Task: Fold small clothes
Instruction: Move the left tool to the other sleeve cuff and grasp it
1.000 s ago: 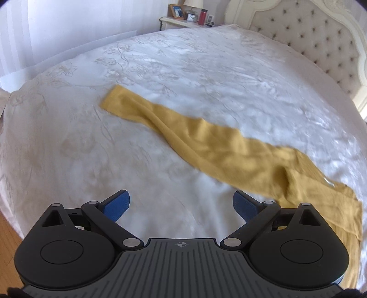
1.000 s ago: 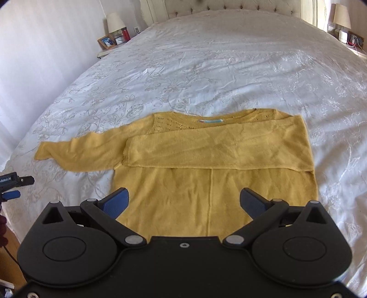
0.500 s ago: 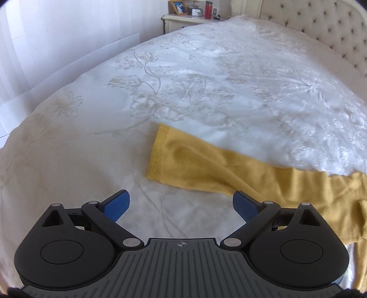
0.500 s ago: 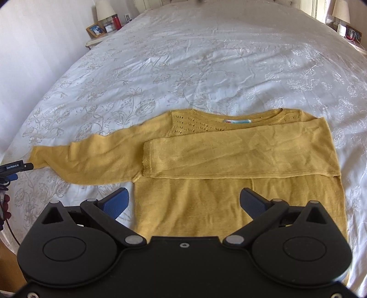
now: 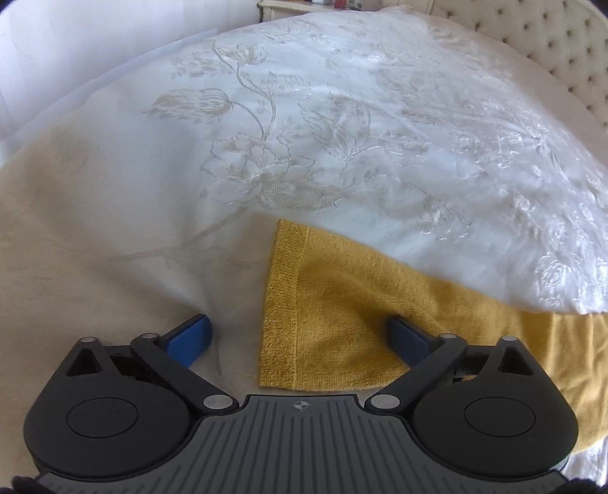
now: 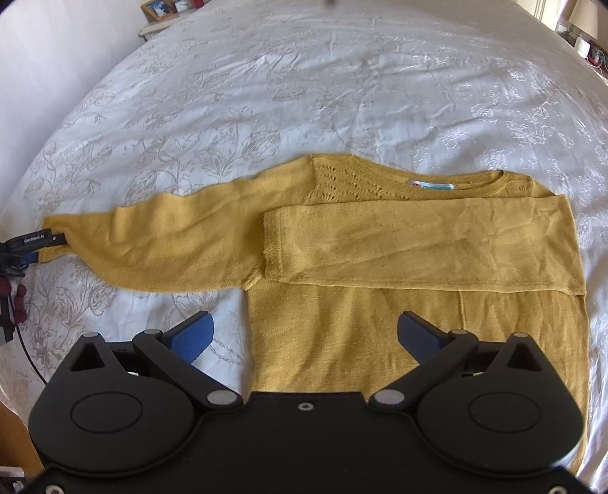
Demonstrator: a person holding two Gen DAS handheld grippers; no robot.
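Note:
A mustard yellow sweater (image 6: 380, 323) lies flat on the white bedspread (image 6: 304, 76). Its right sleeve (image 6: 437, 247) is folded across the chest. Its left sleeve (image 6: 171, 243) stretches out to the left. My left gripper (image 5: 300, 336) is open and low over the cuff (image 5: 281, 304) of that sleeve, with the cuff between its blue fingers. It also shows at the sleeve's end in the right wrist view (image 6: 38, 247). My right gripper (image 6: 304, 334) is open and empty, above the sweater's lower left part.
The bed has a tufted headboard (image 5: 562, 49) at the far right. A nightstand with a photo frame (image 6: 159, 7) stands at the far left of the bed, and another with a lamp (image 6: 581, 15) at the far right. The bed's left edge (image 6: 7, 361) drops to the floor.
My left gripper has moved left along the sleeve and down to its cuff, which now lies between the fingers. My right gripper has moved closer over the sweater. Both stay open.

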